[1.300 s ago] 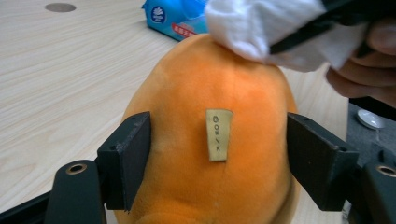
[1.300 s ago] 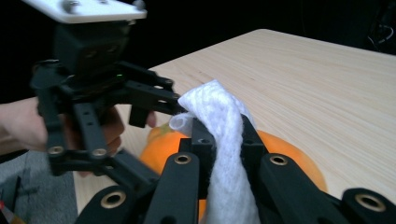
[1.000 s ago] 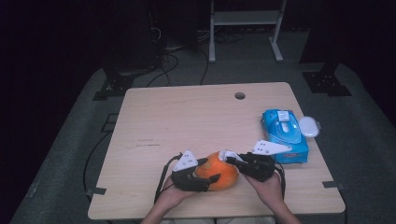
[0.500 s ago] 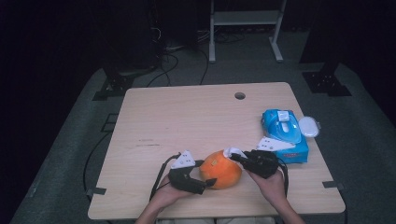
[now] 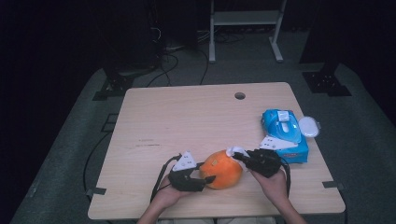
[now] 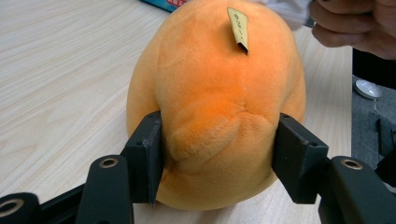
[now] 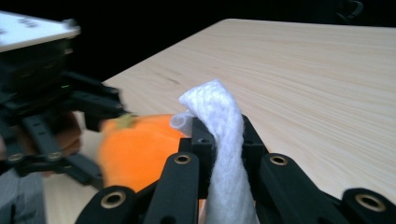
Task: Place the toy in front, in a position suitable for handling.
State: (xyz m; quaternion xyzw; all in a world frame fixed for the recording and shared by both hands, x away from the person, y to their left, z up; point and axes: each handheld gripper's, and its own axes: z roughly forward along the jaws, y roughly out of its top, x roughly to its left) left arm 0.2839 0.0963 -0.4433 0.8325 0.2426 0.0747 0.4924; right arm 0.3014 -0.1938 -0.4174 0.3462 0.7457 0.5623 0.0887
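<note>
An orange plush toy [image 5: 222, 169] with a small tag lies on the wooden table [image 5: 187, 121] near its front edge. My left gripper [image 5: 208, 179] comes at it from the left. Its jaws have just been closing, and in the left gripper view the pads [image 6: 148, 154] press into both sides of the plush [image 6: 219, 93]. My right gripper [image 5: 240, 156] is shut on a folded white wipe [image 5: 232, 151] and holds it against the toy's upper right side. In the right gripper view the wipe [image 7: 219, 116] sticks up between the jaws, with the plush [image 7: 135, 149] just behind it.
A blue pack of wet wipes [image 5: 285, 133] lies at the table's right edge, with a round white lid [image 5: 309, 126] beside it. A cable hole [image 5: 240, 95] sits near the far edge. Dark stands and cables surround the table on the floor.
The left gripper's jaws have closed in on the plush toy. The right gripper with the wipe has shifted slightly along the toy's top.
</note>
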